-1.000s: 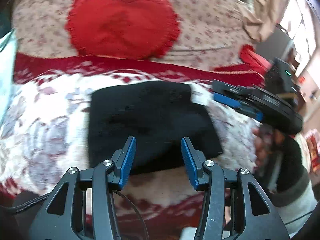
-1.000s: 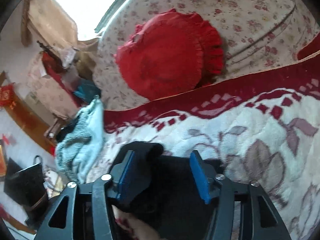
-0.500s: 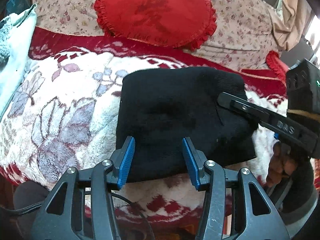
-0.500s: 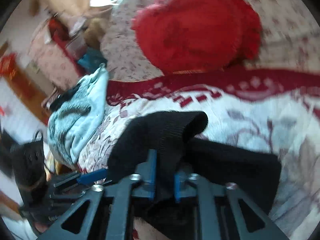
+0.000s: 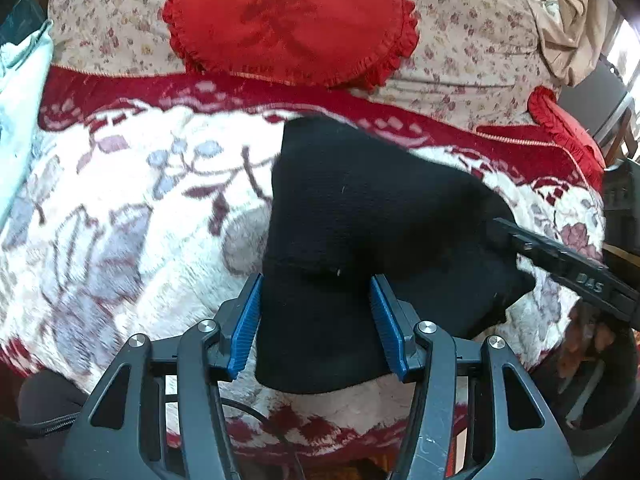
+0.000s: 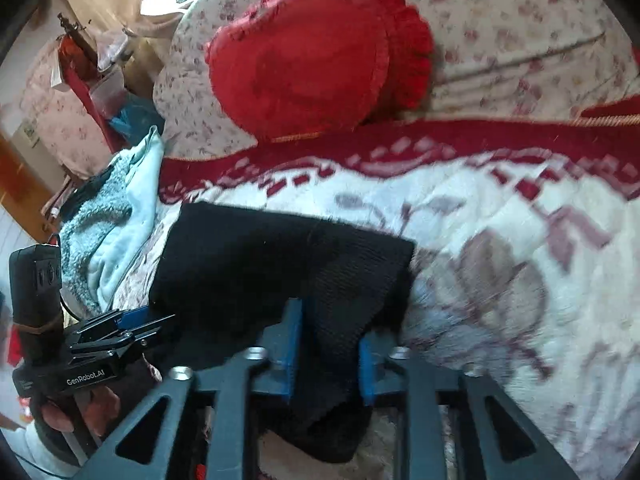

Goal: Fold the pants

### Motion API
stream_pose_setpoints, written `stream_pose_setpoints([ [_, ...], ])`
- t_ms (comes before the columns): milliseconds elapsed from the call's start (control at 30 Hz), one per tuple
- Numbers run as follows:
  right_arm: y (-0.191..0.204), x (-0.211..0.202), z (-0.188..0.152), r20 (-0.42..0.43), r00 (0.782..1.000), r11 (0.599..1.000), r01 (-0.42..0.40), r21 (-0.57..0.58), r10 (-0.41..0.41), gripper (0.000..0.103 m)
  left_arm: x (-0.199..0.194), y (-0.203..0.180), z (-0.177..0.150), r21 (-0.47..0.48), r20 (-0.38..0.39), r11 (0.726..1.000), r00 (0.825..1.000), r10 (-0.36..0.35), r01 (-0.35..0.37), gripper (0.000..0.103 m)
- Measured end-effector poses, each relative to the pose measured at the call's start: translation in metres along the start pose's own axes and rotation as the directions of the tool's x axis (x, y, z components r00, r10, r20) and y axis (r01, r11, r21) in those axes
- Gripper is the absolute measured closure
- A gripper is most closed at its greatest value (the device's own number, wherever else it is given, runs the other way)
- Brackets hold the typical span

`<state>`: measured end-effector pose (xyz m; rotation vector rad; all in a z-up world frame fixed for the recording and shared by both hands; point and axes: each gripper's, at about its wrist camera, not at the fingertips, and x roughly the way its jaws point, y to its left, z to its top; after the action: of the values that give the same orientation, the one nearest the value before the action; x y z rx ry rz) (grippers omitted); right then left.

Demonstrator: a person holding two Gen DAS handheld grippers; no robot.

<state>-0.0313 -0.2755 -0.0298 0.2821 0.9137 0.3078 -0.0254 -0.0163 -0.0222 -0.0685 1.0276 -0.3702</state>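
The black knit pants [image 5: 360, 216] lie folded into a thick bundle on a white and red floral blanket [image 5: 120, 220]. My left gripper [image 5: 316, 320] is open, its blue pads either side of the bundle's near edge. My right gripper [image 6: 326, 344] holds a raised fold of the pants [image 6: 248, 264] between its blue pads, its jaws partly parted around the cloth. The right gripper also shows in the left wrist view [image 5: 560, 264], at the bundle's right end. The left gripper shows in the right wrist view [image 6: 120, 328], at the bundle's left edge.
A red heart-shaped cushion [image 5: 288, 20] leans on the floral sofa back [image 5: 460, 52] behind the blanket. A light blue towel [image 6: 108, 232] lies at the left end. A second red cushion [image 5: 560, 124] sits at the right end. Cluttered furniture [image 6: 80, 72] stands beyond the sofa's left end.
My left gripper has moved forward so its pads now straddle the bundle's near edge. My right gripper closed on a fold of the pants, and its jaws have since widened around it.
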Motion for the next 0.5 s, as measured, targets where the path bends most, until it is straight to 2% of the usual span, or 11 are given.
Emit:
stream_pose_setpoints([
  [33, 0.002, -0.01, 0.003, 0.029, 0.999, 0.999, 0.034, -0.017, -0.034, 0.068, -0.002, 0.0, 0.003, 0.004, 0.01, 1.0, 1.0, 0.009, -0.009, 0.051],
  [100, 0.004, -0.027, 0.01, 0.065, 0.997, 0.998, 0.051, -0.026, -0.05, 0.068, -0.007, 0.0, 0.012, 0.009, 0.041, 0.999, 0.999, 0.033, -0.033, 0.051],
  [167, 0.01, -0.037, 0.016, 0.096, 0.995, 0.999, 0.02, -0.026, -0.017, 0.068, -0.006, -0.001, 0.021, 0.01, 0.053, 0.999, 0.998, 0.044, -0.045, 0.051],
  [200, 0.017, -0.038, 0.019, 0.106, 0.994, 0.999, -0.023, -0.034, 0.026, 0.068, -0.003, -0.001, 0.025, 0.009, 0.05, 0.999, 0.997, 0.05, -0.051, 0.051],
  [267, 0.033, -0.031, 0.023, 0.088, 0.992, 0.994, -0.08, -0.068, 0.086, 0.068, 0.009, -0.004, 0.033, 0.012, 0.043, 0.998, 0.997, 0.061, -0.062, 0.051],
  [300, 0.04, -0.022, 0.022, 0.066, 0.994, 0.992, -0.081, -0.093, 0.088, 0.068, 0.015, -0.005, 0.036, 0.011, 0.037, 0.998, 0.997, 0.068, -0.069, 0.051],
  [367, 0.047, 0.002, 0.021, 0.022, 1.0, 0.992, -0.017, -0.129, 0.02, 0.068, 0.028, -0.004, 0.039, 0.006, 0.018, 0.997, 0.997, 0.08, -0.08, 0.05],
  [433, 0.044, 0.028, 0.021, -0.017, 1.0, 0.992, 0.023, -0.122, -0.025, 0.068, 0.035, -0.003, 0.042, -0.006, 0.019, 0.997, 0.996, 0.083, -0.083, 0.042],
  [500, 0.035, 0.045, 0.022, -0.039, 0.999, 0.995, 0.028, -0.096, -0.032, 0.067, 0.042, 0.002, 0.044, -0.027, 0.024, 0.995, 0.995, 0.098, -0.098, 0.031],
])
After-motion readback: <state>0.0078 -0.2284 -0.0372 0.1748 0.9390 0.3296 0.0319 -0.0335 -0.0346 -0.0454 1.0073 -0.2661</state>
